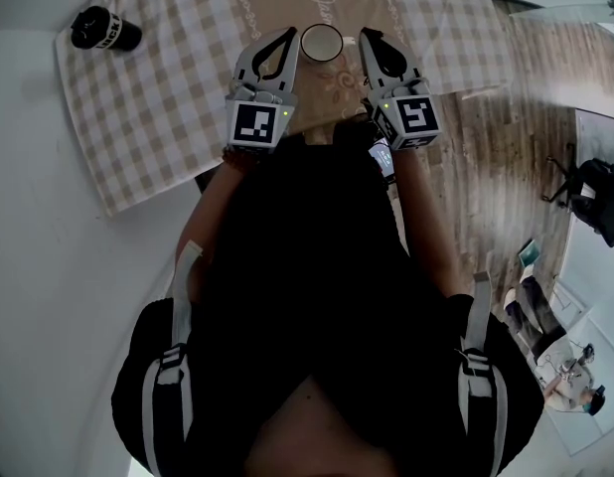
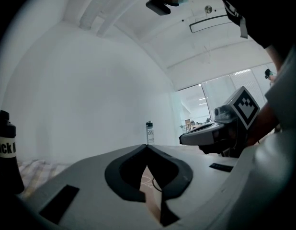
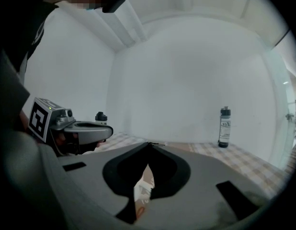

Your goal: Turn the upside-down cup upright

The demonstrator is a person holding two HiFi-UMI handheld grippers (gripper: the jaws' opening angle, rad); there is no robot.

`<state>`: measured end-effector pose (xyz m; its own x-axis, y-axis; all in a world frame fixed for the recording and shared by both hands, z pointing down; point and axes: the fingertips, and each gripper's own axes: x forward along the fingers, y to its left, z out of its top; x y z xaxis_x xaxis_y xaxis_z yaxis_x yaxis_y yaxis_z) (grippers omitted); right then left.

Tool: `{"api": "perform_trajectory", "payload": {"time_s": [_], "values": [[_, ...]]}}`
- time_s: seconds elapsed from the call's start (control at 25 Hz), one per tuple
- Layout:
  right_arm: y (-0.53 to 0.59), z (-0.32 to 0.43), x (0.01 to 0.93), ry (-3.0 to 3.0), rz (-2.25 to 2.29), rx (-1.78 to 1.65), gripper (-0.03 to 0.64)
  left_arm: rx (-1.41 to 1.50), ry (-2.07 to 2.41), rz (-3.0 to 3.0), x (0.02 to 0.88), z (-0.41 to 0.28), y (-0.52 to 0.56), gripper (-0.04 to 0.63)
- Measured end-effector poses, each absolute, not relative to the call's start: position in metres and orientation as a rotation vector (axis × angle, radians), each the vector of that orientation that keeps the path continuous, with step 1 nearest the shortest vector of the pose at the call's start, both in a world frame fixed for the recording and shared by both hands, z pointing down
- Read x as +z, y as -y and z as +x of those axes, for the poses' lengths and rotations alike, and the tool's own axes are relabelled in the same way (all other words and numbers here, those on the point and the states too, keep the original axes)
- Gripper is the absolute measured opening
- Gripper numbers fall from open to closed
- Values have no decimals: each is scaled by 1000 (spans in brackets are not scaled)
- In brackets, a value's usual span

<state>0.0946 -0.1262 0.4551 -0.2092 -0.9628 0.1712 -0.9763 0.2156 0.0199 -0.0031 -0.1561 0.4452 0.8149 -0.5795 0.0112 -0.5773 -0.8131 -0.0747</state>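
At the far left of the cloth-covered surface (image 1: 158,117), well off to the left of both sets of jaws, a black bottle (image 1: 103,30) lies apart from the action. The left gripper (image 1: 289,34) points level across the cloth, its jaws pressed together with nothing between them. Just ahead and to its right stands the cup (image 1: 322,43), seen from above as a pale ring. Its long axis is therefore vertical, though whether that ring is an open mouth or an upturned base cannot be told, so it may stand inverted or already upright. The right gripper (image 1: 367,35) flanks the cup on the other side, jaws likewise closed tight and empty, tilted slightly downward. The cup sits in the gap between the two closed tips, just beside each and touching neither, the two hands about equally near. Farther right, beyond the right jaws, a clear bottle (image 3: 224,127) stands upright.
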Motion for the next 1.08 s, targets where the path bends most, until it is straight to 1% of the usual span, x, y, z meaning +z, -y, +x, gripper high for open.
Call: {"api": "perform_trajectory", "payload": {"time_s": [0.68, 1.08], "values": [[128, 101, 466, 2319, 1878, 210, 3, -66, -913, -2952, 451, 1, 164, 0], [122, 92, 474, 2355, 1846, 245, 3, -74, -955, -2976, 459, -7, 162, 0]]}}
